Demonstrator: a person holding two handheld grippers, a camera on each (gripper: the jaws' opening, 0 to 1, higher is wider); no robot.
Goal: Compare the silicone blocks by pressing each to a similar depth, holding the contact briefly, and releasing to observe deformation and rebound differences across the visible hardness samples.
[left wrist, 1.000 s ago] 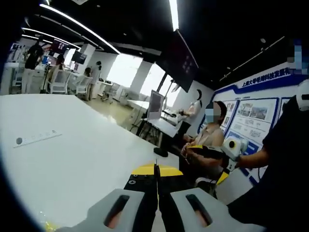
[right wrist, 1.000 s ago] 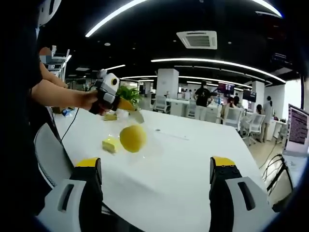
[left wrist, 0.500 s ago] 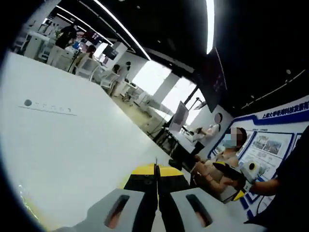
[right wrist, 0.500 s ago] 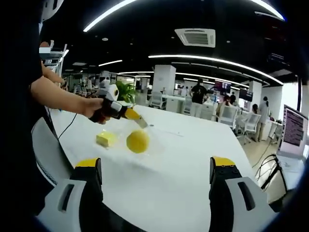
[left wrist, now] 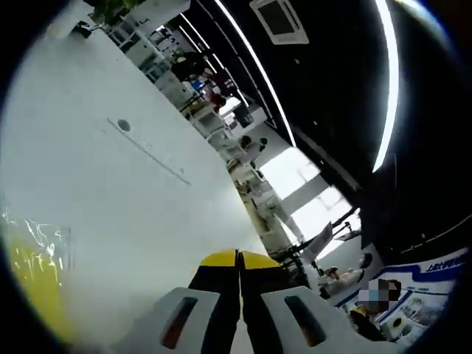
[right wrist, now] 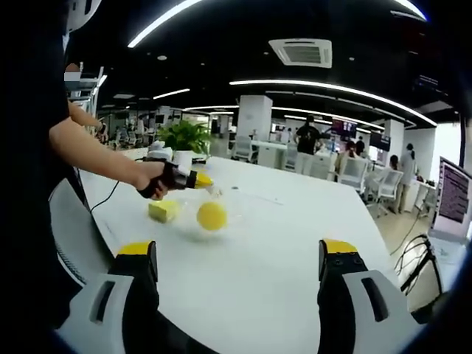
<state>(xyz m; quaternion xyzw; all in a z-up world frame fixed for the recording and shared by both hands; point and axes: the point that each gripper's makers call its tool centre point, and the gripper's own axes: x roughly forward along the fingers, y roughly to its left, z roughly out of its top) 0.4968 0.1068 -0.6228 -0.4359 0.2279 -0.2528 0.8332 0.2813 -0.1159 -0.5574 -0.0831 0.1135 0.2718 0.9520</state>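
Observation:
A round yellow silicone sample point(right wrist: 212, 215) and a yellow rectangular block point(right wrist: 164, 210) lie on the white table point(right wrist: 280, 258), with what looks like clear film around them. A hand holds my left gripper point(right wrist: 204, 180) low over the table, just behind the block and ball, jaws pressed together. In the left gripper view the same left gripper point(left wrist: 237, 258) is shut with nothing between its yellow tips, and a yellow sample under crinkled clear film point(left wrist: 31, 273) sits at the lower left. My right gripper point(right wrist: 236, 251) stands open, well short of the samples.
A thin strip with a dark dot point(left wrist: 147, 147) lies farther along the table. A potted plant point(right wrist: 184, 136) stands behind the samples. A grey chair point(right wrist: 70, 228) is at the left edge and a laptop point(right wrist: 451, 199) at the far right. People and desks fill the background.
The left gripper has come down from above the samples to table height beside the block. Its view has tilted toward the table, bringing the yellow sample into its lower left.

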